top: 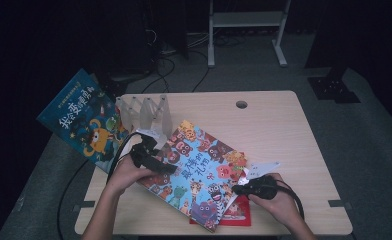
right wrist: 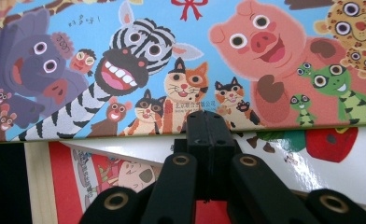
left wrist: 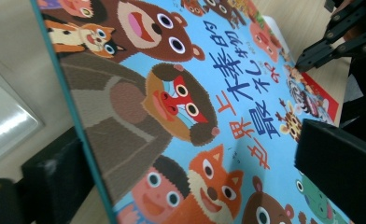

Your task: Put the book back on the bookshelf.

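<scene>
Now the left tool (top: 160, 165) is gripping the animal picture book (top: 199, 172) by its edge to lift it — the closed right tool (top: 241, 189) is pressing the red book (top: 236, 212) underneath flat.

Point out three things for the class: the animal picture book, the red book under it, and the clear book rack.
Animal picture book (top: 196, 165), high view, middle of its blue cover.
Red book (top: 236, 212), high view, corner poking out beneath.
Clear book rack (top: 146, 112), high view, one upright divider.
</scene>
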{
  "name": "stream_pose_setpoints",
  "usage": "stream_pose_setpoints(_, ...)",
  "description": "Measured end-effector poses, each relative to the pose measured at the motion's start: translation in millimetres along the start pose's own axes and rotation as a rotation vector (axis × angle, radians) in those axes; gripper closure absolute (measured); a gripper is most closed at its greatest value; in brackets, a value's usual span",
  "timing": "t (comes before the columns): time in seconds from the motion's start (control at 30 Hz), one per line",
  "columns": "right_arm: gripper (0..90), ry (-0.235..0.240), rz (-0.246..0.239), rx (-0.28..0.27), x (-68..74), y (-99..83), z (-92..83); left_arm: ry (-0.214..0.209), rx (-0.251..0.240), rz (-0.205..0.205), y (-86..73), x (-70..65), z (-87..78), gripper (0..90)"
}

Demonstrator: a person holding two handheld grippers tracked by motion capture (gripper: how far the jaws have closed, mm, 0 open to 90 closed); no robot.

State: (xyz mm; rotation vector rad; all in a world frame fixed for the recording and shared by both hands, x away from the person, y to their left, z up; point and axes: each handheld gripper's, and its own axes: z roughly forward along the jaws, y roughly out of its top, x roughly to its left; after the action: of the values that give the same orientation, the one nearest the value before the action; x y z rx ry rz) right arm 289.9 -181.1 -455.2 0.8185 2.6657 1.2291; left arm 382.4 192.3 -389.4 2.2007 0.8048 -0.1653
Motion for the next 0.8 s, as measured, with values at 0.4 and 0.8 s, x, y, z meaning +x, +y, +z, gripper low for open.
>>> stream_pose_setpoints(0.4, 89.6, -0.005, -0.006, -0.008, 2.3, 9.2, 12.2, 0.021, -0.008, 0.067, 28.6, -10.9, -27.3, 10.9)
stream_pose_setpoints(0.8, 89.6, -0.021, -0.009, -0.025, 2.4, 15.7, 21.1, 0.029, 0.005, 0.093, 50.6, -14.5, -43.1, 25.2)
